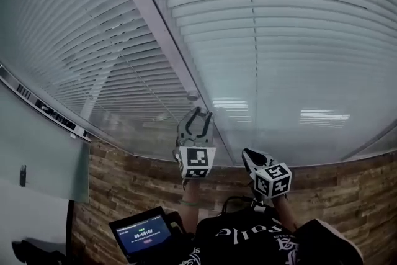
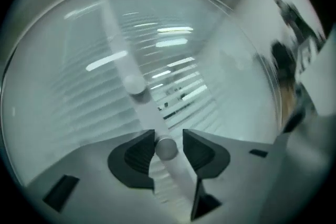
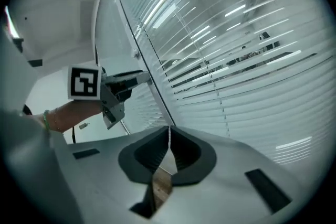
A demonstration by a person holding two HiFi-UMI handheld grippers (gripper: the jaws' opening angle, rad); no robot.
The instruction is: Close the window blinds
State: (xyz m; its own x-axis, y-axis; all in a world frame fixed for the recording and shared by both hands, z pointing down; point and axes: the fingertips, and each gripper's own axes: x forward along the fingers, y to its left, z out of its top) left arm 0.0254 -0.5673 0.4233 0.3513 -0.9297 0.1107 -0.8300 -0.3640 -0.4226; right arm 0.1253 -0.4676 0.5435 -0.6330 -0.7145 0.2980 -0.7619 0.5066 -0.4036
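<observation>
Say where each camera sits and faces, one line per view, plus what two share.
Head view: on the person's head, facing the blinds; left claw, right claw, forearms show.
Left gripper view: on left claw, facing a knob between its open jaws.
Right gripper view: on shut right claw, facing blinds.
Shared: left claw, in head and right gripper views.

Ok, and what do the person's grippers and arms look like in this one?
Both the left gripper and right gripper have pale grey bodies with dark, ribbed pads. Each carries a white cube with black square markers. A thin green wristband circles the left wrist; no sleeve shows on the forearms. The shirt is black with white lettering.
</observation>
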